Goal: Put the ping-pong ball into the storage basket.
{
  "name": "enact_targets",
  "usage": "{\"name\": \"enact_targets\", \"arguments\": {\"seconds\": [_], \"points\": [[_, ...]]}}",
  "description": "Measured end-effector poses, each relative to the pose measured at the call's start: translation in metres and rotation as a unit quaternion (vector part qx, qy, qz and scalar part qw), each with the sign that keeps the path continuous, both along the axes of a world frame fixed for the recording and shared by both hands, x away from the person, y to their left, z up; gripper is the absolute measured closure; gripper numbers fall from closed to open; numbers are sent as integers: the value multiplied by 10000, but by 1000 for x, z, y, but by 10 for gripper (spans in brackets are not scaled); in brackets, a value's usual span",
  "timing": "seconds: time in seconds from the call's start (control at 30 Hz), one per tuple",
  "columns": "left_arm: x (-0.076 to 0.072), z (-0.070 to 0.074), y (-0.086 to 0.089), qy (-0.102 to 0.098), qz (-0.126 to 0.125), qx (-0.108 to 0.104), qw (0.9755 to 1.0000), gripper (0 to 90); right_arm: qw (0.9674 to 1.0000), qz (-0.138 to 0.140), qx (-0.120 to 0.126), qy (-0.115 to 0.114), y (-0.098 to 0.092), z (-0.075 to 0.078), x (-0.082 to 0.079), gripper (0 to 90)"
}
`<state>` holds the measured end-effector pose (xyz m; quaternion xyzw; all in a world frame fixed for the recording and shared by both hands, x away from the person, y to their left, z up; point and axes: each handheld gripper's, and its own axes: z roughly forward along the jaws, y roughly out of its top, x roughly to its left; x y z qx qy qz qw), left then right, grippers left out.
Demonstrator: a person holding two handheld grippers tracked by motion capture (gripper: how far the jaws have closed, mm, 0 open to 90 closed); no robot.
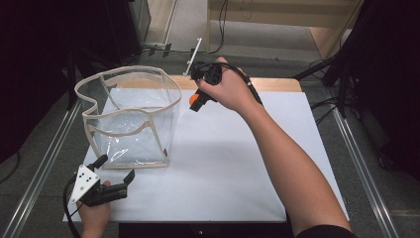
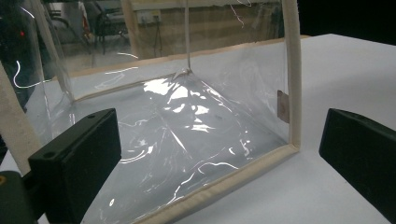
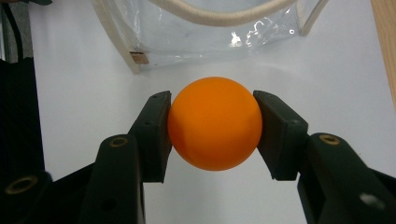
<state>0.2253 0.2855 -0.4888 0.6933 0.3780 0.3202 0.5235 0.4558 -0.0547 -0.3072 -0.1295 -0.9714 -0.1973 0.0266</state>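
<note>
Left gripper point(image 1: 117, 179) rests at the near left corner of the white table point(image 1: 237, 163), held low in the left hand point(image 1: 94, 214). Jaws stand wide apart with nothing between them, aimed at the bag point(image 1: 130, 116) just beyond.

Bag: clear plastic with beige trim, standing open on the left half of the table; in the left gripper view its near bottom edge lies just ahead of the jaws.

Right gripper point(image 1: 196, 102) is raised over the far side, just right of the bag's rim. Its jaws are clamped on the orange ball point(image 3: 215, 129), pads pressing both sides. Ball is off the table, beside the bag.
</note>
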Motion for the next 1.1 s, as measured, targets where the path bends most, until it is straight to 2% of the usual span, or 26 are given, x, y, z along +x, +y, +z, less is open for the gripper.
{"name": "enact_targets", "arguments": {"seconds": [0.43,0.87,1.1], "points": [[0,0,0,4,-2,-22,10000,0,10000,72,-64,2,11,14,1,477],[0,0,1,-4,-11,-31,10000,0,9999,142,-6,-58,22,29,3,477],[0,0,1,-6,-8,-33,10000,0,9998,183,-36,-64,29,33,4,477]]}}
